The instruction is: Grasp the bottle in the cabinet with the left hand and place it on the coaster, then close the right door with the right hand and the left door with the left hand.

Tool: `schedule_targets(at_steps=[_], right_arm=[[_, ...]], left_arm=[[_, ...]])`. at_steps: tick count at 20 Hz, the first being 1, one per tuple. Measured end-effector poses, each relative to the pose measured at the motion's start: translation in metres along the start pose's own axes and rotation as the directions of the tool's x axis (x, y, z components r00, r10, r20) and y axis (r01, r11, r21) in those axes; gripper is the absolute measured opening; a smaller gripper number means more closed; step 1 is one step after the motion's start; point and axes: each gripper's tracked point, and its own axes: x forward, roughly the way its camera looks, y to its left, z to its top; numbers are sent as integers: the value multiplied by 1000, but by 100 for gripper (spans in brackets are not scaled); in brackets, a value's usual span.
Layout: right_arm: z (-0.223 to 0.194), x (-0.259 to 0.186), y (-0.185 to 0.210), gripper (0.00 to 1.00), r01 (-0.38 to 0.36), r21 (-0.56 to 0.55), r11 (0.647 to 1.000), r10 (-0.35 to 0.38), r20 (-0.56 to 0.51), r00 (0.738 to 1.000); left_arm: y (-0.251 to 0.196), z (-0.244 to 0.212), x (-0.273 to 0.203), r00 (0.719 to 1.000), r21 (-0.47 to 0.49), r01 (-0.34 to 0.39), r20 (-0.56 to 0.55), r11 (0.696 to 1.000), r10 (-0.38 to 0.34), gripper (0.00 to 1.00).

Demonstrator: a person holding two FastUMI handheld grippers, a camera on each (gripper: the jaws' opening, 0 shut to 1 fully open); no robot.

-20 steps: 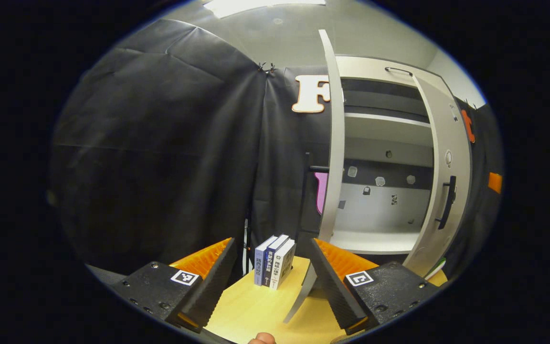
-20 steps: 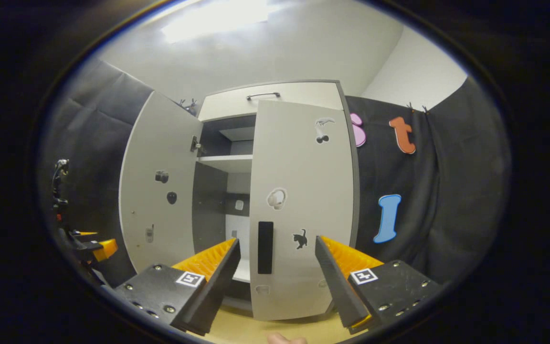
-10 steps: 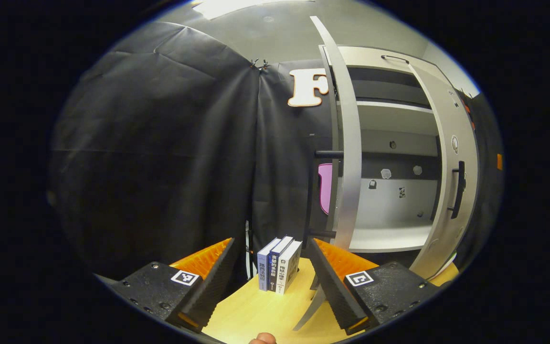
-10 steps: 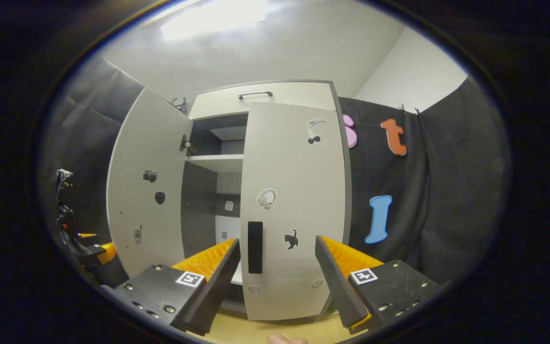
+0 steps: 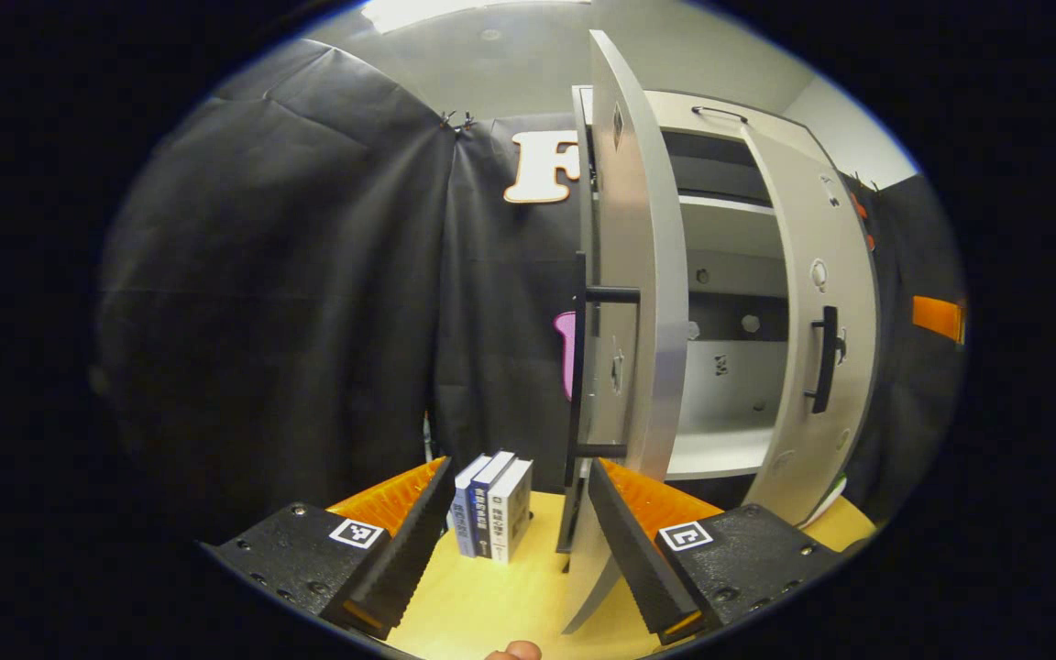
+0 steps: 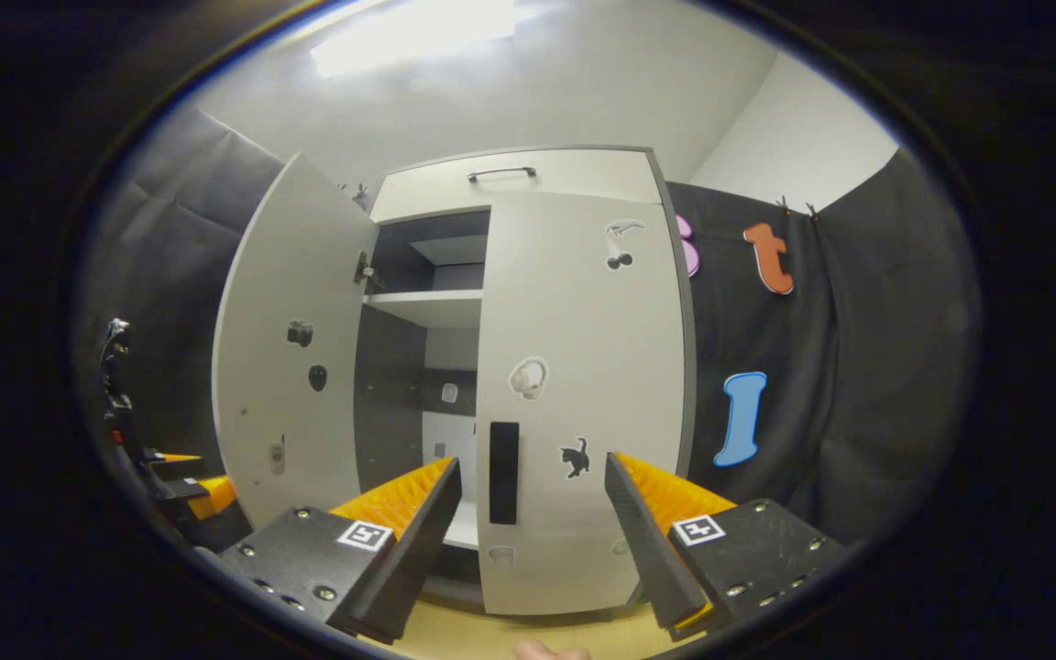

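Left door [image 5: 629, 275]: ajar, tall edge toward me; right door [image 6: 583, 394] nearly shut.
My left gripper [image 5: 519, 541] and right gripper [image 6: 533, 541] both gape, empty.

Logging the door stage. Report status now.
Left gripper open, empty, beside left door, which stands ajar. Right gripper open, facing right door, nearly shut. Books stand near the left door's outer side.

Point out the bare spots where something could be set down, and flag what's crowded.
Free: the wooden tabletop in front of the books, between the left gripper fingers; the cabinet's lower shelf between the two doors. Crowded: the strip between the books and the left door.
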Motion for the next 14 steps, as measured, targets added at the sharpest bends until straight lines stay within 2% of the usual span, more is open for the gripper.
schedule_targets(at_steps=[3,4,5,10,11,12,13,14], right_arm=[[1,-2,-8,95,11,-3,1000,-11,2,1000],[1,-3,-12,92,18,-5,1000,-18,1,1000],[2,-4,-17,95,25,-7,1000,-25,1,1000],[5,-11,-41,95,65,-15,998,-65,7,998],[6,-13,-45,92,72,-15,997,-72,7,997],[6,-14,-49,95,78,-15,997,-78,7,997],[7,-16,-52,92,83,-15,996,-83,10,996],[8,-18,-55,95,88,-17,996,-88,12,996]], left_arm=[[-27,-2,2,999,-1,49,-2,999,-49,94],[-37,-3,3,998,-2,68,-3,998,-68,94],[-47,-4,5,996,-4,86,-6,996,-86,94],[-93,-4,9,985,-5,174,-9,985,-174,93],[-100,-5,10,982,-5,188,-10,982,-188,93],[-107,-5,11,980,-4,200,-12,980,-200,94],[-114,-6,10,977,-4,214,-13,977,-214,94],[-120,-5,10,974,-6,226,-14,974,-226,94]])
